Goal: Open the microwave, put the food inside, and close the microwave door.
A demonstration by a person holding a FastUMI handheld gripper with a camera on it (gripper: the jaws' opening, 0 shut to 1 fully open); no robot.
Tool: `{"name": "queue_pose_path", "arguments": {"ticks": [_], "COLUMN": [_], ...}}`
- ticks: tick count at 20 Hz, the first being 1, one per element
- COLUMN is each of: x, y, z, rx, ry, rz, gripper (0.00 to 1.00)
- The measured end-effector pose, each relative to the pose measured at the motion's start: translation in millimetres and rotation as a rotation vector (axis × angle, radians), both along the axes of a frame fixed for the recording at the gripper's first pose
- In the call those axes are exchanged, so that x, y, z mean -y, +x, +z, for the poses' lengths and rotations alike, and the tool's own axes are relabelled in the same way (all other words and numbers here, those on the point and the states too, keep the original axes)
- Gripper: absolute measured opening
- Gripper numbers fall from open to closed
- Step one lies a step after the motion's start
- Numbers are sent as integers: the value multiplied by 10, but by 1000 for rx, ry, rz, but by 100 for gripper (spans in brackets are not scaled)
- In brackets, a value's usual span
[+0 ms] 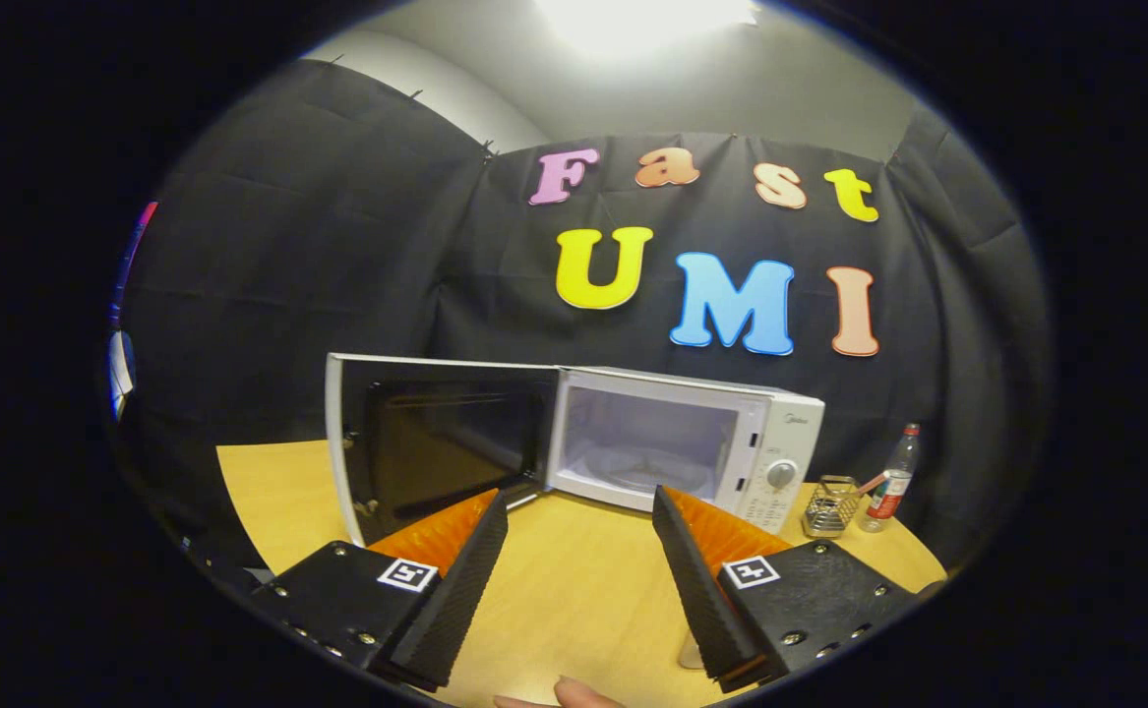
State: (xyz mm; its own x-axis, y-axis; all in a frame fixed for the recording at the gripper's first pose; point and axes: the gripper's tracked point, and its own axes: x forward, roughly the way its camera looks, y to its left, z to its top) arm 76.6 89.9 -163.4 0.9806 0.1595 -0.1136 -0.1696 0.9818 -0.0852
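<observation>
Tongs (pixel 580 551) spread wide, grasping nothing, low over desk (pixel 574 590). Microwave (pixel 677 447) straight ahead beyond fingers, door (pixel 436 442) swung open to left, cavity facing tongs. Food not identifiable; fingertip (pixel 574 694) just behind tongs. Wire basket (pixel 832 505), bottle (pixel 893 479) beside microwave.

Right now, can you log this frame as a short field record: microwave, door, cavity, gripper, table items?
microwave: on the wooden table, beyond the fingers
door: swung fully open, to the left of the cavity
cavity: no food visible inside
gripper: open, holding nothing
other items: wire basket and plastic bottle, both right of the microwave
fingertip: at the table's near edge
</observation>
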Motion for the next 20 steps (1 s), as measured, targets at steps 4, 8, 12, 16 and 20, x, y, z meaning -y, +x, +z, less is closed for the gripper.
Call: {"name": "queue_pose_path", "arguments": {"ticks": [4,8,12,16,20], "x": [835,1472,1898,1937,1919], "y": [182,366,594,708,846], "z": [-146,-487,-892,-1166,-1269], "rx": [-24,-112,-218,-294,-300], "ry": [4,83,234,351,433], "rz": [-140,-230,-272,-257,-244], "gripper": [91,91,92,93,82]}}
